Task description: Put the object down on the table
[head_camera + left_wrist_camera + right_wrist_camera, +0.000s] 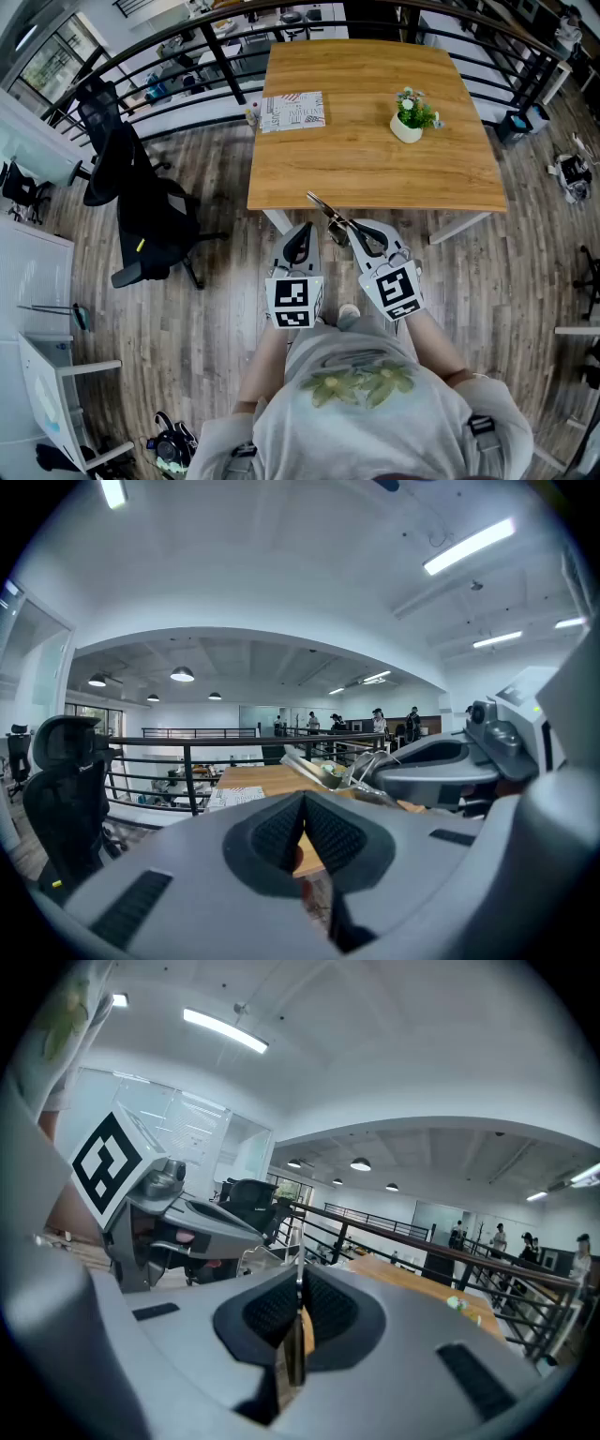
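Note:
A thin metal tool with wire loops sticks out over the near edge of the wooden table. My right gripper is shut on it. In the right gripper view a narrow metal strip is pinched between the pads. The left gripper view shows the same tool held by the right gripper. My left gripper hangs just left of it, below the table edge. Its jaws are shut with nothing between them.
A small potted plant stands at the table's right. A patterned sheet lies at its far left corner. A black office chair is on the floor to the left, and a black railing runs behind the table.

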